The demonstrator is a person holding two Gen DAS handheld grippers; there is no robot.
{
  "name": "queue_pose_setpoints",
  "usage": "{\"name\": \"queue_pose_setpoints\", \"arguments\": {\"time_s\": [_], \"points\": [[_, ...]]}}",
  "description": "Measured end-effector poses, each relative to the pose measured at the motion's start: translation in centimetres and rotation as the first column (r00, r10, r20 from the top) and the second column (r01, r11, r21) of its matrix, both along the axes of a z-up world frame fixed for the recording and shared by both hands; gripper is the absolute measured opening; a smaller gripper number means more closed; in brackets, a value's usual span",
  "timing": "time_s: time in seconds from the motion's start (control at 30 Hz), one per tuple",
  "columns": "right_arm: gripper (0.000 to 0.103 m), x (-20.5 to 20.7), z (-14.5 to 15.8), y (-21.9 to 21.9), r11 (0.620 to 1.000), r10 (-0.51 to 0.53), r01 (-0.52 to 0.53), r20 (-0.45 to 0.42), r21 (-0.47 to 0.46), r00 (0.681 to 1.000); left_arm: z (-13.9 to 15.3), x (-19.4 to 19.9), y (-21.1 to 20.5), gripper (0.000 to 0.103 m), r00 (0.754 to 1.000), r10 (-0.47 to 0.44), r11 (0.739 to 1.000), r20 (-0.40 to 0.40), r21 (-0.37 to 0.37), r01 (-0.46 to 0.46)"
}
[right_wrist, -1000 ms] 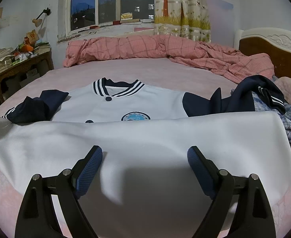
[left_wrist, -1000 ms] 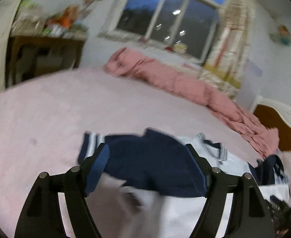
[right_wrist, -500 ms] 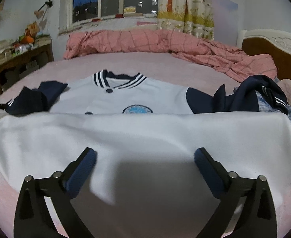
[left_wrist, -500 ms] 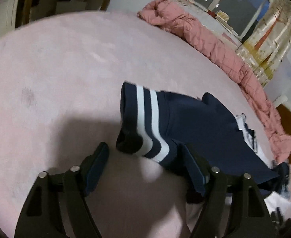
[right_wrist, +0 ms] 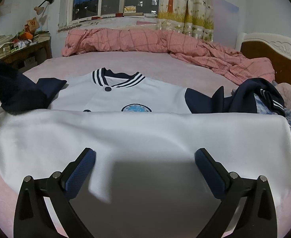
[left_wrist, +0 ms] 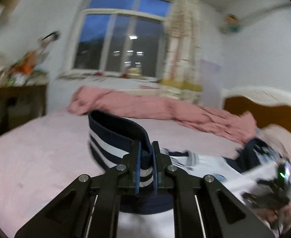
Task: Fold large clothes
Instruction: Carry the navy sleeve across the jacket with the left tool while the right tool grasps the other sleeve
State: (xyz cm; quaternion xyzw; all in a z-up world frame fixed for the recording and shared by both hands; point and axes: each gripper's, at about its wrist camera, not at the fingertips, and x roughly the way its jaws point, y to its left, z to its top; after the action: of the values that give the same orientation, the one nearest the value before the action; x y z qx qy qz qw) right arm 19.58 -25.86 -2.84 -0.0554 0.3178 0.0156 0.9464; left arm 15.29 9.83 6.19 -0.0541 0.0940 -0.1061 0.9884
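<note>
Left tool (left_wrist: 145, 158), near level, pinches the striped cuff (left_wrist: 113, 136).

left gripper (left_wrist: 145, 158) fingers just pinched closed, right gripper (right_wrist: 145, 159) spread wide

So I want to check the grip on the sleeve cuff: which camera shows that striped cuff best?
The left wrist view: the striped cuff sits close up, clamped in the left gripper, whose jaws have just closed on it. The right wrist view shows only a dark, blurred bit of the sleeve at its left edge, no stripes visible.
</note>
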Motion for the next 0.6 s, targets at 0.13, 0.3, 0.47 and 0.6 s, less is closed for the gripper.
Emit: {"name": "queue_pose_setpoints", "arguments": {"time_s": [0.13, 0.3, 0.47, 0.6], "points": [[0.102, -0.8, 1.0, -1.3, 0.998, -0.005, 0.001, 0.049, 0.063, 0.999, -1.7, -0.8, -6.4, 0.009, 0.975, -0.217, 0.973, -0.046, 0.066, 0.220], [0.099, -2.5, 3.2, -4.5, 0.968, -0.077, 0.036, 0.155, 0.250, 0.985, -6.0, -0.1, -12.9, 0.009, 0.926, -0.329, 0.920, -0.185, 0.156, 0.359], [0.087, -3.3, 4.6, -4.6, 0.887, 0.121, -0.186, 0.177, 0.423, 0.977, -8.0, -0.1, -15.7, 0.009, 0.877, -0.411, 0.883, -0.250, 0.130, 0.451], [0.079, -2.8, 4.0, -2.6, 0.799, 0.328, -0.355, 0.143, 0.484, 0.934, -8.4, 0.4, -16.0, 0.011, 0.790, -0.533, 0.825, -0.303, 0.023, 0.565]]}}
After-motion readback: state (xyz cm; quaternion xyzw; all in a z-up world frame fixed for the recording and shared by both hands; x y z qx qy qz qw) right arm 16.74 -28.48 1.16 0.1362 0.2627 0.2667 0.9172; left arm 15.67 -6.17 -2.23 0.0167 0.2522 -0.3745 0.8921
